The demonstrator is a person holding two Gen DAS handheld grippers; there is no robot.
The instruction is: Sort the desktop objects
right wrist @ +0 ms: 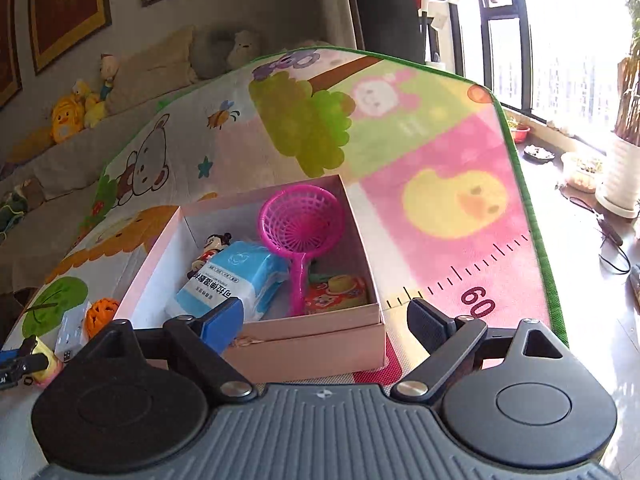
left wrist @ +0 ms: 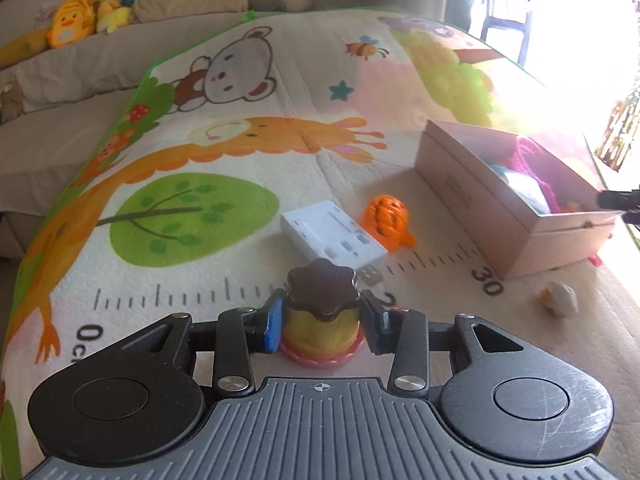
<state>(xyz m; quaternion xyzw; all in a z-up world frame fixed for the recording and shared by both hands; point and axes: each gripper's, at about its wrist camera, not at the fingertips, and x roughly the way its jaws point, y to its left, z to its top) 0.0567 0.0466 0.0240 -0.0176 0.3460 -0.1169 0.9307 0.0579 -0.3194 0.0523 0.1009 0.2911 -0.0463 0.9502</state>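
Observation:
My left gripper (left wrist: 320, 320) is shut on a small pudding toy (left wrist: 322, 308) with a brown flower-shaped top, yellow body and pink base, which stands on the mat. Just beyond it lie a white plastic block (left wrist: 332, 236) and an orange pumpkin toy (left wrist: 386, 216). A small white and yellow toy (left wrist: 560, 298) lies to the right. The pink cardboard box (right wrist: 304, 340) holds a magenta net scoop (right wrist: 300, 224), a blue tissue pack (right wrist: 240, 276), a doll figure (right wrist: 212, 248) and a flat orange toy (right wrist: 336, 292). My right gripper (right wrist: 328, 320) stands open and bare at the box's near wall.
A printed play mat (left wrist: 240, 152) with a ruler scale covers the table. A sofa with plush toys (left wrist: 76, 20) runs behind it. In the right wrist view the mat's right edge (right wrist: 536, 220) drops to a bright floor with plant pots (right wrist: 620, 176).

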